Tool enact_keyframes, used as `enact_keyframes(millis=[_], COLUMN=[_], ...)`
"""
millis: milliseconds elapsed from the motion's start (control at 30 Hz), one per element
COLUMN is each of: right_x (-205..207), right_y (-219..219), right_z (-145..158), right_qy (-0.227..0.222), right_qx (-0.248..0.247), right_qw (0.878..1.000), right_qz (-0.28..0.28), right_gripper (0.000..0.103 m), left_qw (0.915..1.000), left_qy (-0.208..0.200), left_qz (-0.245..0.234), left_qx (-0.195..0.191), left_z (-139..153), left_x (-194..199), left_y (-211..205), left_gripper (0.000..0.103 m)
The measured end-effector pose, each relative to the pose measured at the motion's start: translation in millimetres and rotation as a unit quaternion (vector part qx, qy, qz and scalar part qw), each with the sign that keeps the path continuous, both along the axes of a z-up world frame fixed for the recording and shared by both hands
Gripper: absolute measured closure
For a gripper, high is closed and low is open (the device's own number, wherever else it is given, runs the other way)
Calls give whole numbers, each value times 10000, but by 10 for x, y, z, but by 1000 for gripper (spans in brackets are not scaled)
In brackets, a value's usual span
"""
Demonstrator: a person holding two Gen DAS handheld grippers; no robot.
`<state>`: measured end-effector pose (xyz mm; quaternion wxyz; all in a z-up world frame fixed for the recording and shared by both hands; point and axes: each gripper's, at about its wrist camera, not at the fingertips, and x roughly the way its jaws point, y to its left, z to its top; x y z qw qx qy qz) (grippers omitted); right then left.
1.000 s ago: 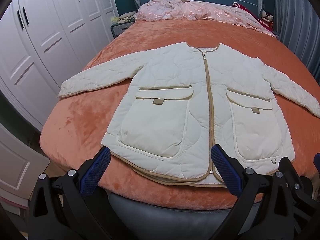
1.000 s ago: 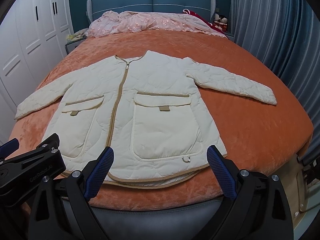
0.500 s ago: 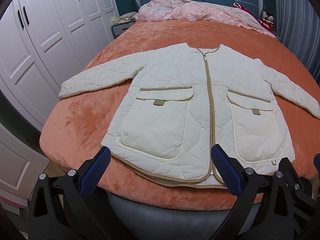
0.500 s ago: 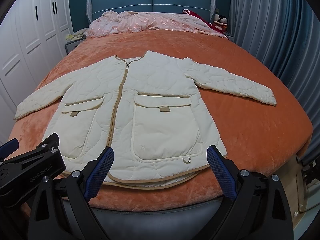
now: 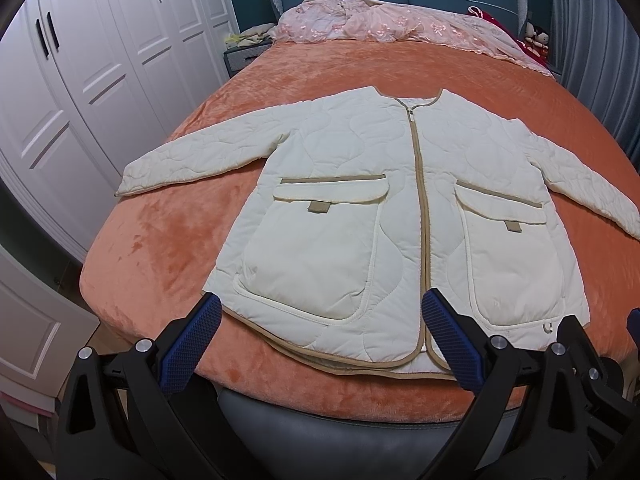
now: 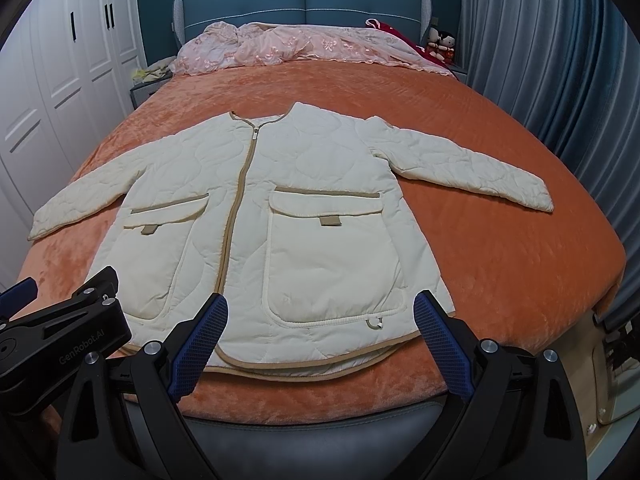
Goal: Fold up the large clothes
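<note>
since both the left gripper and right gripper hover spread and empty, pinch the quilted jacket sleeve cuffs at nine and three o'clock.

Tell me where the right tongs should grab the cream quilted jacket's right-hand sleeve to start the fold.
Probably at the cuff end of the cream quilted jacket's sleeve, coming from the curtain side. It lies flat and straight on the orange plush bedspread, clear of the body, so the open right tongs can pinch its free end.

Jacket quilted matt cloth (tan woven trim); bedspread plush, faintly shiny; wardrobe smooth, painted.
</note>
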<state>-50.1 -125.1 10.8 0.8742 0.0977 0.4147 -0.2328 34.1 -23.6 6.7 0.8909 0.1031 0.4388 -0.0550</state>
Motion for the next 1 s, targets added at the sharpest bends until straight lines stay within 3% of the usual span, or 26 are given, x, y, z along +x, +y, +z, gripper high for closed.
enact_keyframes(millis=[800, 1000], right_x=[47, 113], right_y=[25, -122], right_z=[-41, -159], right_qy=[72, 54], right_qx=[44, 284], right_qw=[10000, 9994], right_qz=[4, 165], right_gripper=[11, 11], left_qw=[10000, 10000], left_qy=[12, 54], left_qz=[15, -23], left_qx=[5, -11], left_z=[7, -68], left_x=[13, 82], left_y=[18, -15], left_gripper=[5, 5])
